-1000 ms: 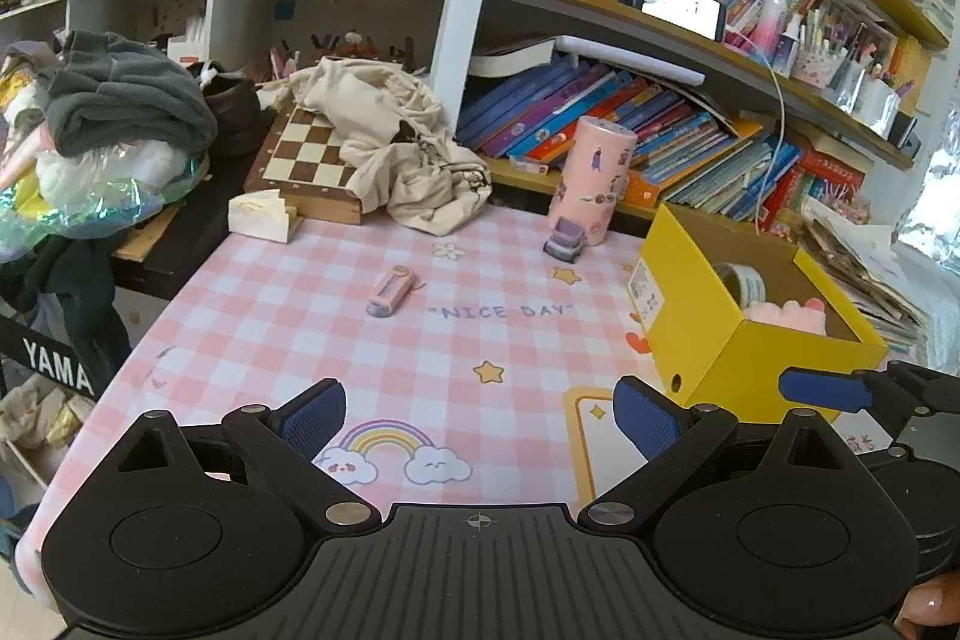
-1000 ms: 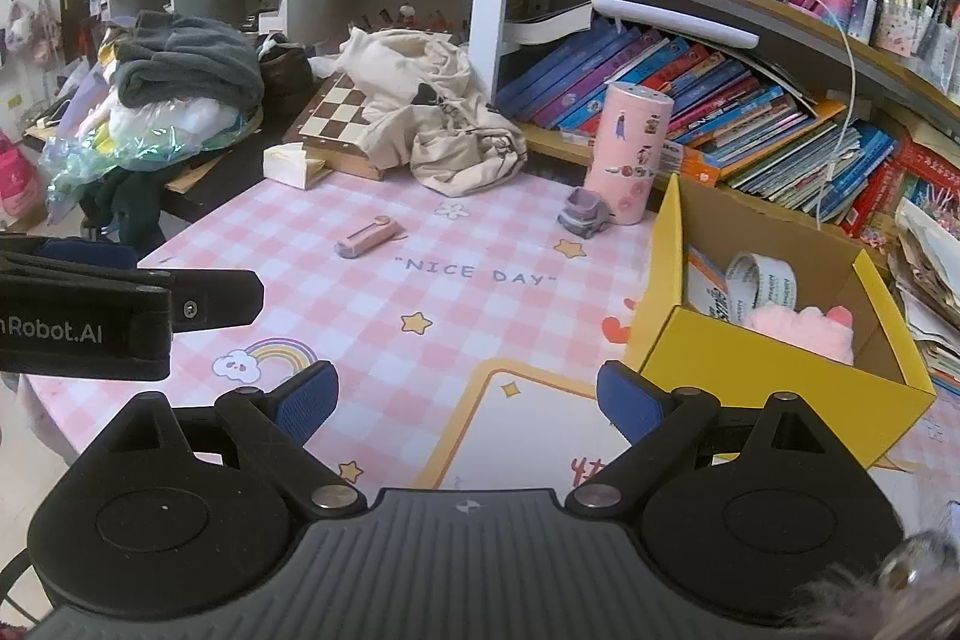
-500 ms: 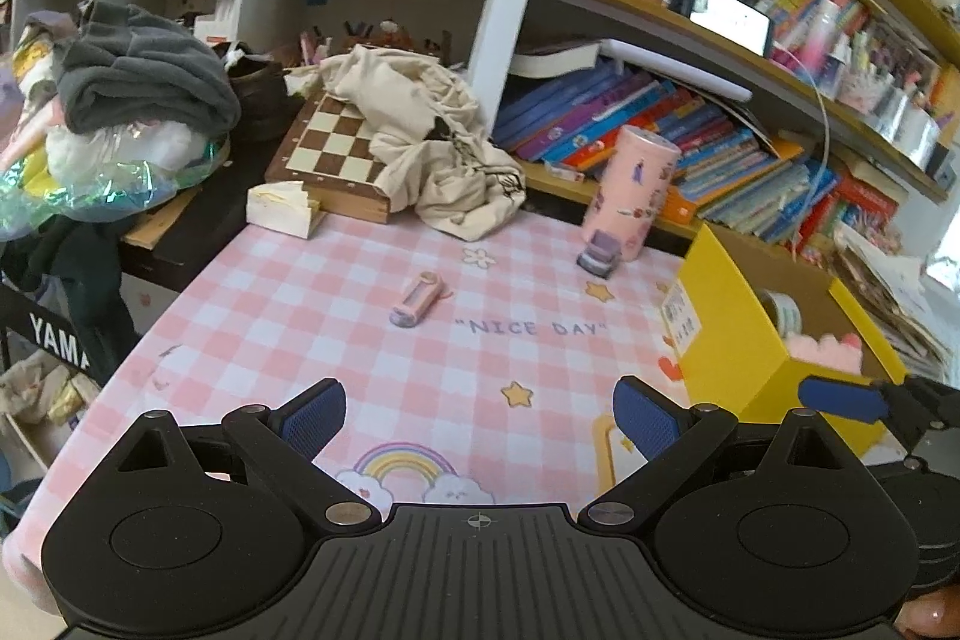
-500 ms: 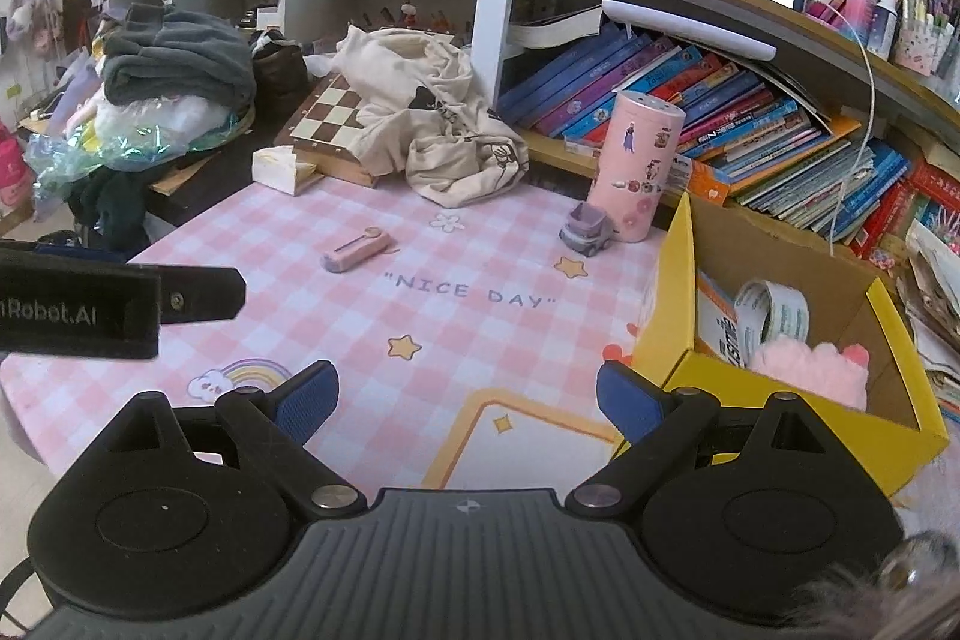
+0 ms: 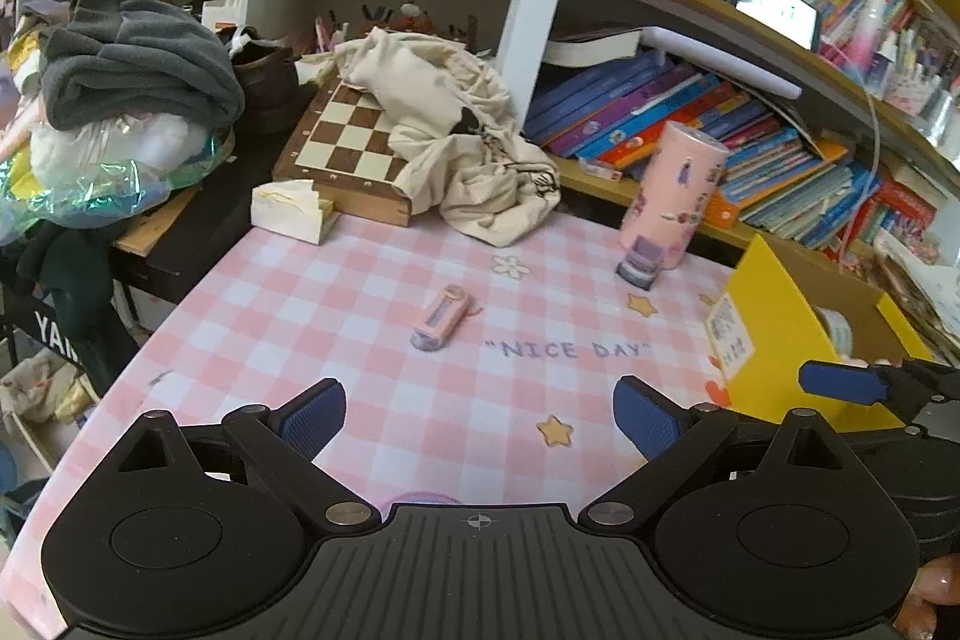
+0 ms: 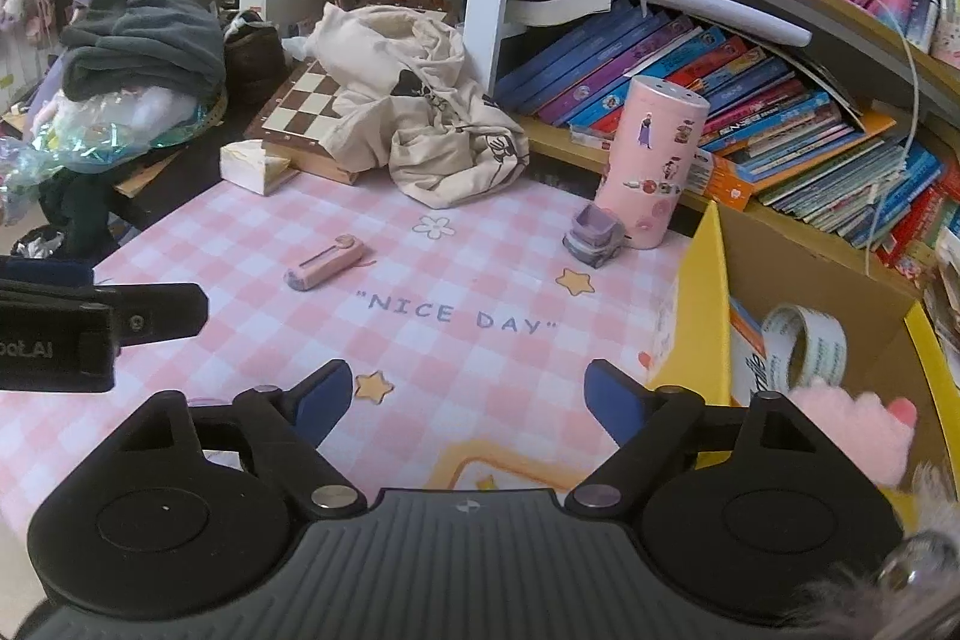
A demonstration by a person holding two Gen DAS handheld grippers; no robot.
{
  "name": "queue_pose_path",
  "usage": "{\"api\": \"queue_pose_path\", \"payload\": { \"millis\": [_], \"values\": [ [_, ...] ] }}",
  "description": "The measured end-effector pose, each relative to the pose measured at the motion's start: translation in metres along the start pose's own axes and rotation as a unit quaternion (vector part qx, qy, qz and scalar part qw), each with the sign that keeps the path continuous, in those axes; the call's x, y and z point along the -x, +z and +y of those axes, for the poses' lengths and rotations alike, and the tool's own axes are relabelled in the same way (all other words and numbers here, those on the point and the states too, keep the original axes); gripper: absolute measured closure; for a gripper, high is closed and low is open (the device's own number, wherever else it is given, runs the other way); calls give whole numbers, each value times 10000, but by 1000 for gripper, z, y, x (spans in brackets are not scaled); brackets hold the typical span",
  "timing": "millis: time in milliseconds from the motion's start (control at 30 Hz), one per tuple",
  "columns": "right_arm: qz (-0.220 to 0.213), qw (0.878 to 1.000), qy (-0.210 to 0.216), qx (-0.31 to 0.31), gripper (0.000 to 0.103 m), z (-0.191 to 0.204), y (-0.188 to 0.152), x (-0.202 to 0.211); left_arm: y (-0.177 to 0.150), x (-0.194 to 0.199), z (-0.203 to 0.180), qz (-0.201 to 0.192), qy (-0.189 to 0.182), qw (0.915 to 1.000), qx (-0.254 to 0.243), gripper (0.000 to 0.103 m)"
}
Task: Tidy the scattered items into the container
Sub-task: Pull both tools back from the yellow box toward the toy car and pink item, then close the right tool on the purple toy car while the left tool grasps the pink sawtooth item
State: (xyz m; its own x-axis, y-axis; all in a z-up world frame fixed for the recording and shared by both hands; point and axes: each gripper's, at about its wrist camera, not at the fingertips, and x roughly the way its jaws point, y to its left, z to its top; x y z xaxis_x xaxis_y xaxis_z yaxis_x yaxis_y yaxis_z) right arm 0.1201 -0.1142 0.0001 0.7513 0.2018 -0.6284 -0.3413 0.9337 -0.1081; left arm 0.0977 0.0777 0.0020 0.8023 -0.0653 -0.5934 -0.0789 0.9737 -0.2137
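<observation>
Two small items remain on your pink checked tablecloth [image 5: 312, 292]: a flat pink clip-like gadget [image 5: 443, 317] mid-table and a lilac toy truck [image 6: 593, 235] touching the pink sticker-covered tumbler [image 6: 651, 160]. Your left gripper [image 5: 479, 415] gapes empty; your right gripper [image 6: 467, 397] is closing on nothing. Widen it, straddle the truck squarely, then carry it to the yellow cardboard box [image 6: 699, 316].

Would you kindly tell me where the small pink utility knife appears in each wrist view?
Left wrist: pink utility knife, centre, upper-left of the "NICE DAY" lettering.
Right wrist: knife, left of centre, again upper-left of the lettering.
Shared landmark: pink tumbler.
</observation>
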Motion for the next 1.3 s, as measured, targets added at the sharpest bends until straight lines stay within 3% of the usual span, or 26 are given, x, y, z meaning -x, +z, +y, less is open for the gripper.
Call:
{"api": "queue_pose_path", "payload": {
  "millis": [500, 667, 700, 833, 1067, 1300],
  "values": [
    [248, 9985, -78, -475, 21, -23, 43, -83, 25, -74, -3, 97, 269, 9991, -311, 8],
    [433, 9947, -158, -921, 21, -36, 56, -113, 30, -100, -4, 288, 337, 9982, -403, 17],
    [459, 9935, -207, -1021, 21, -39, 59, -119, 31, -106, -4, 335, 346, 9979, -425, 23],
    [455, 9879, -470, -1405, 21, -49, 73, -142, 32, -127, -4, 477, 404, 9970, -450, 27],
    [451, 9836, -733, -1582, 21, -60, 91, -174, 35, -151, -4, 563, 448, 9961, -519, 33],
    [673, 9748, -970, -1894, 21, -72, 96, -204, 35, -173, -4, 761, 431, 9946, -563, 49]
  ]
}}
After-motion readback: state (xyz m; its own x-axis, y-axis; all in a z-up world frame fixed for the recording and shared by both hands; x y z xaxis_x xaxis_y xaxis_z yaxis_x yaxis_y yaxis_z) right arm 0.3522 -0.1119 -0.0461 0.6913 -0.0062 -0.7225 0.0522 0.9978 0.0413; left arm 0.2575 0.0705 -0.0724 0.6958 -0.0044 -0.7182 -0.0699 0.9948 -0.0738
